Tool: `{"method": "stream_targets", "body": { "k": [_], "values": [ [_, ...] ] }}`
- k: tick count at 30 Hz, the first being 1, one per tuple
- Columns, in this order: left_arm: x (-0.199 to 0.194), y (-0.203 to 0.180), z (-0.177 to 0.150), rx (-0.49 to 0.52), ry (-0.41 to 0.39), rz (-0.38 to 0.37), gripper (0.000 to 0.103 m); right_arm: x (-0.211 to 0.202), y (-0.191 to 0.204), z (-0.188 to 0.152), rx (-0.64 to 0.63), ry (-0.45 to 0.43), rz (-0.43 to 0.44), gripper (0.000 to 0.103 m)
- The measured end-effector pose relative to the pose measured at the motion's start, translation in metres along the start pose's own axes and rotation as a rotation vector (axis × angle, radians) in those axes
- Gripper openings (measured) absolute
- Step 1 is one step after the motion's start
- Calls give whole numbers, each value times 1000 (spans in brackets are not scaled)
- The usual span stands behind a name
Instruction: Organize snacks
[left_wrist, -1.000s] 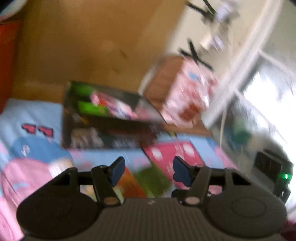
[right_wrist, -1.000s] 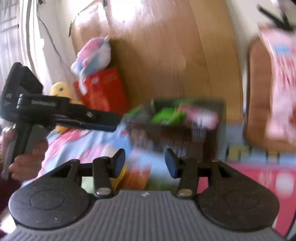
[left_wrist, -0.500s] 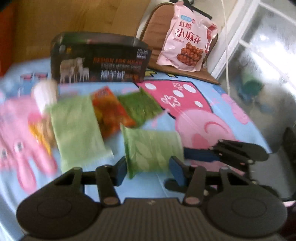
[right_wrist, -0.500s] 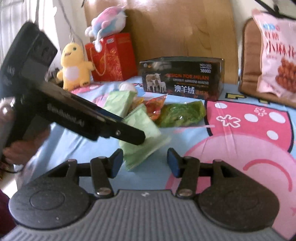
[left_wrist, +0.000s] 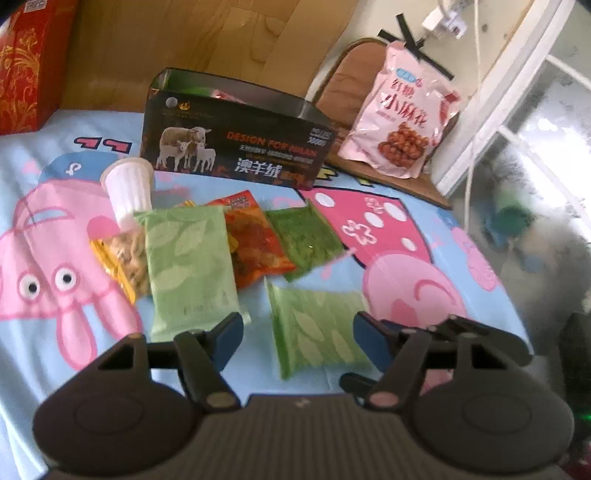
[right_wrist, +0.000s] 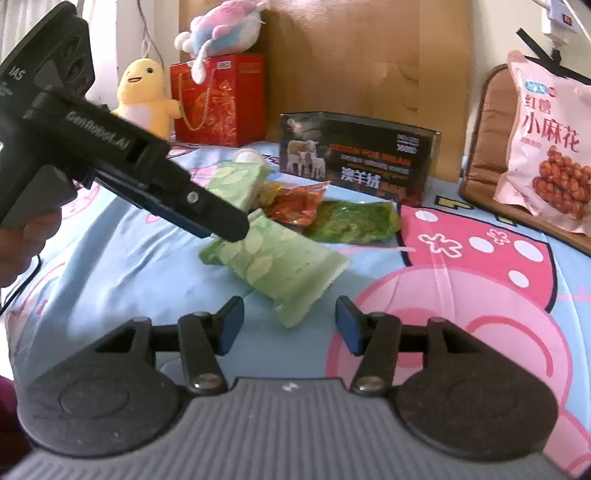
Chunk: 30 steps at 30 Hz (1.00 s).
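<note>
The job looks only partly done. The black box (left_wrist: 236, 147) stands open near the far edge of the bed (left_wrist: 55, 354), by the wooden headboard, and a little green and pink shows inside it, so I think some snacks are already in. Most snacks lie loose on the cartoon sheet in front of the box.

From left to right there is one white cup (left_wrist: 127, 186) tipped on its side, one yellow nut packet (left_wrist: 123, 264), one big light green packet (left_wrist: 188, 266), one red packet (left_wrist: 255, 243) and one dark green packet (left_wrist: 303, 236). Nearer the cameras lies a second light green packet (left_wrist: 314, 332). That makes six loose things. One big pink bag (left_wrist: 400, 110) leans on a brown cushion at the far right corner.

The left hand-held gripper (left_wrist: 297, 338) has just been opening. Its jaws stand apart around the near end of the second light green packet, not pressing it. The right hand-held gripper (right_wrist: 290, 325) has been opening too, and it holds nothing.
</note>
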<state>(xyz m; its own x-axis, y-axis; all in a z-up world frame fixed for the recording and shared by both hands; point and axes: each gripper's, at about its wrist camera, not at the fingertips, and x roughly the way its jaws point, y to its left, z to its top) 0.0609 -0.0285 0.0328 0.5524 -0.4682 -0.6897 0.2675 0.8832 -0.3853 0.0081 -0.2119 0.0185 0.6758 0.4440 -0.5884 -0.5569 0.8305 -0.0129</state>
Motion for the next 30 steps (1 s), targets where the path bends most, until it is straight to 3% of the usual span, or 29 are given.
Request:
{"method": "stream_targets", "body": {
  "k": [6, 26, 28, 30],
  "values": [
    [9, -10, -8, 38, 5, 80, 62, 8, 1, 3, 22, -9, -3, 60],
    [-21, -6, -42, 73, -40, 135, 66, -29, 7, -17, 264, -11, -32, 61],
    [-23, -4, -44, 77, -46, 145, 66, -28, 8, -16, 264, -12, -40, 63],
    [-25, -2, -45, 77, -50, 152, 66, -26, 8, -14, 266, -12, -51, 72]
  ]
}}
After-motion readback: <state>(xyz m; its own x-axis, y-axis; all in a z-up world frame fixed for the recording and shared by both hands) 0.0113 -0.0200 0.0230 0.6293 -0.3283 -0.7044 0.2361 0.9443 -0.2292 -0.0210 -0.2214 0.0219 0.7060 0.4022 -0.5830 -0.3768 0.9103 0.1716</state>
